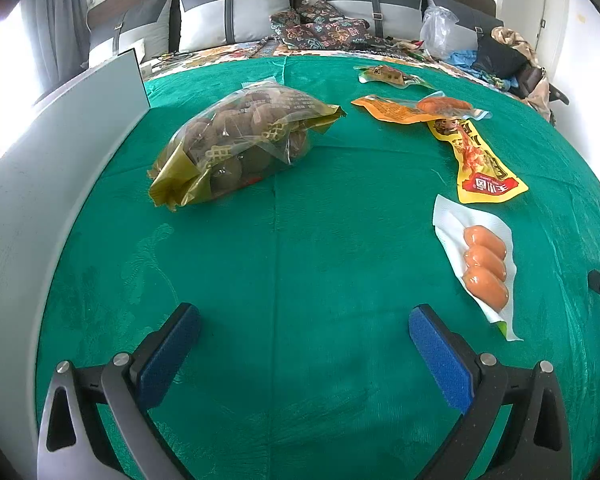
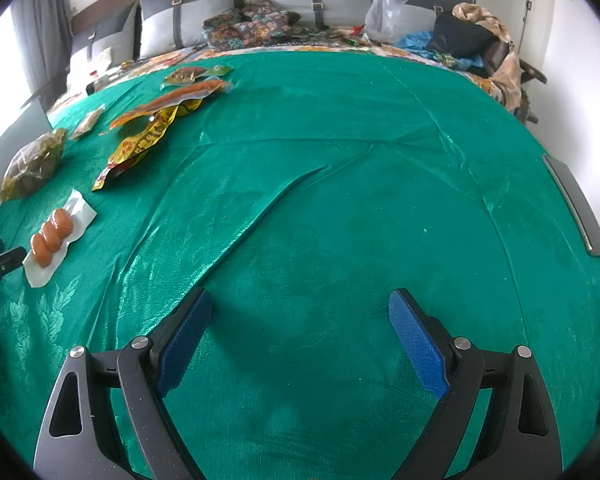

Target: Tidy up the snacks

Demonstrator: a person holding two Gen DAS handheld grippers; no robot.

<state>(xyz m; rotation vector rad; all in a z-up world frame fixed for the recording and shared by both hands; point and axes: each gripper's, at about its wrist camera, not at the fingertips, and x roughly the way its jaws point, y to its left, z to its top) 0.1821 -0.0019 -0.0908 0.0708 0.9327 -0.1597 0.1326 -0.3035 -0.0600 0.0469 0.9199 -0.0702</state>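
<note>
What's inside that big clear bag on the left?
The clear bag holds a pile of round brown pieces. Its gold printed ends hide some contents, and whatever lies beneath it on the green cloth is covered.

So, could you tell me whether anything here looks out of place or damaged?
Nothing looks spilled or torn. The snack packs lie scattered at odd angles, and the orange pack overlaps the yellow pack. A long crease runs across the green cloth.

Each tool (image 1: 304, 320) (image 2: 300, 304) — black arms, blue pads, silver screws.
</note>
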